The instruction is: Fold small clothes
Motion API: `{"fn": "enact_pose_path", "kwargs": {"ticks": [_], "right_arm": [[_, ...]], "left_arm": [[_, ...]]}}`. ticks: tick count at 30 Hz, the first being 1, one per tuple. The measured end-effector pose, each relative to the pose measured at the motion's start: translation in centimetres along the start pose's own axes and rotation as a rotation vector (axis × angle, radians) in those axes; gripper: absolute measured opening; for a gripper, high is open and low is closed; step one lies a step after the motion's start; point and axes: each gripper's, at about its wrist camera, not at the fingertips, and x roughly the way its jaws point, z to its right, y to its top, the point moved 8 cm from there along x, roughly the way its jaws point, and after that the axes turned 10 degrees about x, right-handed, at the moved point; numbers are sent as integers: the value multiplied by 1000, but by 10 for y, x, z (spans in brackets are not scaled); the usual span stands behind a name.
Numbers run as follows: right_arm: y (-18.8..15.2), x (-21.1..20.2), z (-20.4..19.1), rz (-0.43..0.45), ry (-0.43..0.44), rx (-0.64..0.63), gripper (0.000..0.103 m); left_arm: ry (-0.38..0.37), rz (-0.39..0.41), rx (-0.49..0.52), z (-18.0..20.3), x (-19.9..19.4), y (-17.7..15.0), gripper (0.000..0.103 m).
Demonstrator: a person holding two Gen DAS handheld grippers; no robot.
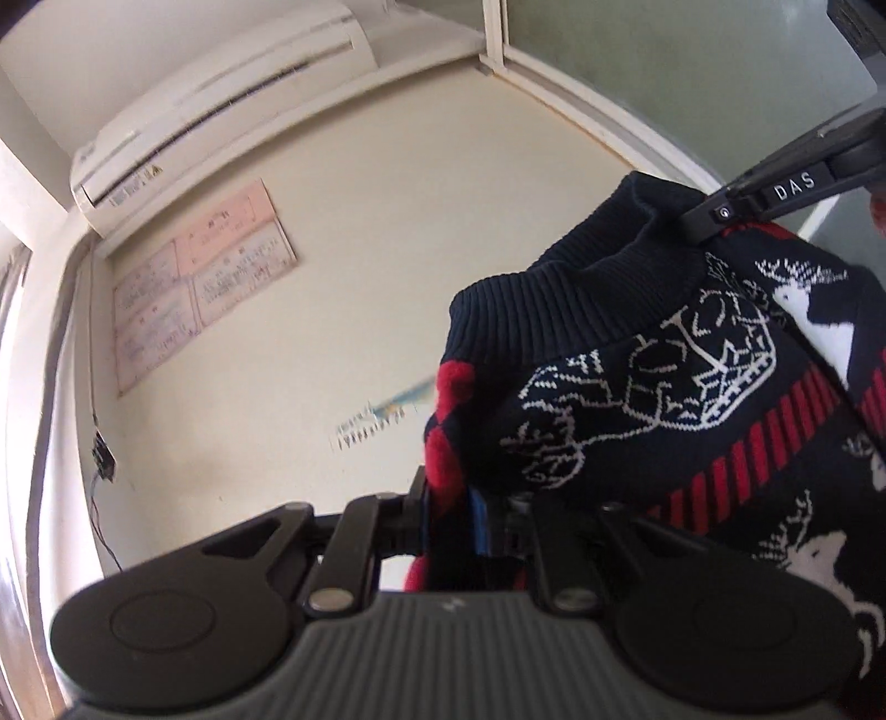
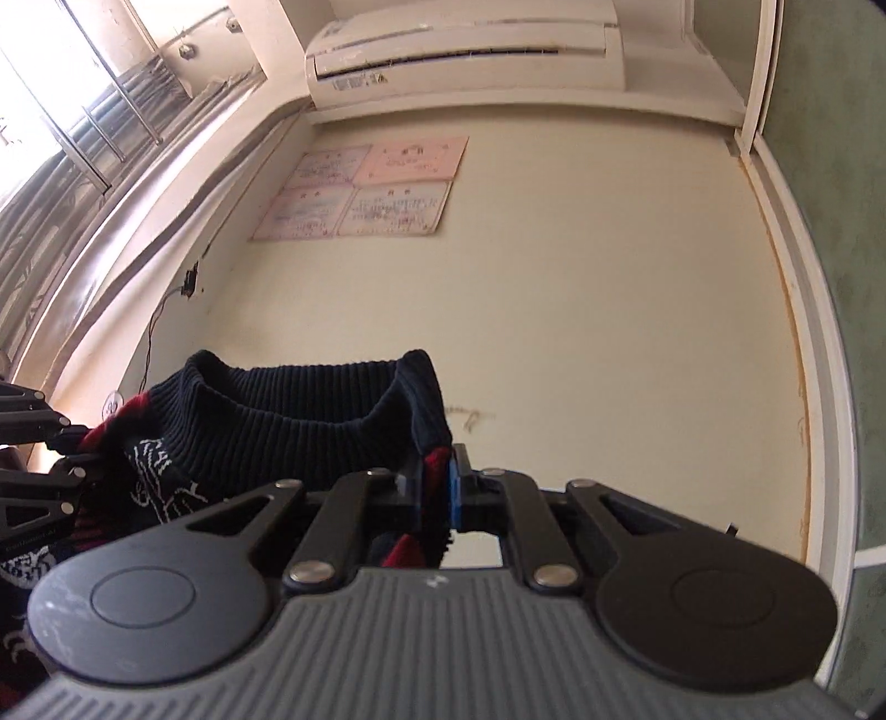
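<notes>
A small navy knit sweater (image 1: 653, 387) with red stripes and white reindeer patterns hangs in the air between both grippers, ribbed collar on top. My left gripper (image 1: 465, 515) is shut on its left shoulder edge. My right gripper (image 2: 443, 493) is shut on the right shoulder beside the collar (image 2: 310, 410). The right gripper also shows in the left wrist view (image 1: 720, 216), clamped at the collar. The left gripper shows at the left edge of the right wrist view (image 2: 61, 459). Both cameras point up at the wall; any table below is hidden.
A cream wall (image 2: 581, 332) carries a white air conditioner (image 2: 465, 50) and pink posters (image 2: 365, 188). A window with bars (image 2: 66, 138) is at the left. A green partition with a white frame (image 2: 797, 277) stands at the right.
</notes>
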Motion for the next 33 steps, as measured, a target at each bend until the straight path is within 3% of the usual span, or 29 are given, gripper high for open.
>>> {"fn": "enact_pose_path", "kwargs": {"ticks": [4, 6, 7, 8, 9, 11, 16, 18, 19, 20, 23, 25, 27, 30, 31, 32, 33], "right_arm": [[-91, 63, 2, -186, -62, 31, 13], [-157, 101, 3, -342, -119, 11, 21], [-191, 112, 8, -419, -178, -15, 37], [-222, 116, 16, -496, -225, -24, 47], [-258, 110, 24, -600, -245, 13, 46], [-297, 77, 35, -694, -170, 168, 45], [-353, -40, 62, -870, -56, 456, 47], [-364, -84, 69, -929, -50, 593, 59], [-369, -102, 70, -947, -72, 642, 68], [-372, -115, 69, -951, -92, 675, 71], [-366, -136, 54, -904, -77, 693, 71], [-356, -137, 35, -876, -23, 715, 70], [-358, -131, 18, -904, 34, 692, 69], [-380, -132, -4, -1000, 28, 576, 69], [-385, -132, -9, -1025, 43, 570, 59], [-392, -133, -16, -1043, 59, 565, 32], [-393, -133, -20, -1039, 67, 551, 19]], "left_arm": [[-68, -202, 7, 50, 46, -69, 14], [-106, -340, -3, 88, 77, -117, 25], [-136, -410, -9, 108, 88, -142, 31], [-186, -503, -2, 134, 96, -176, 38], [-235, -596, -2, 157, 96, -208, 37], [-309, -687, -44, 187, 71, -254, 31], [-435, -674, -138, 202, -24, -295, 34], [-484, -680, -198, 193, -42, -296, 38], [-482, -684, -214, 188, -46, -296, 39], [-472, -686, -227, 185, -46, -296, 41], [-440, -711, -276, 169, -43, -291, 44], [-430, -726, -310, 157, -35, -291, 44], [-431, -735, -336, 153, -38, -291, 44], [-425, -741, -347, 152, -42, -291, 45], [-427, -743, -350, 152, -46, -291, 46], [-430, -745, -354, 153, -49, -291, 46], [-433, -748, -355, 154, -51, -292, 47]]}}
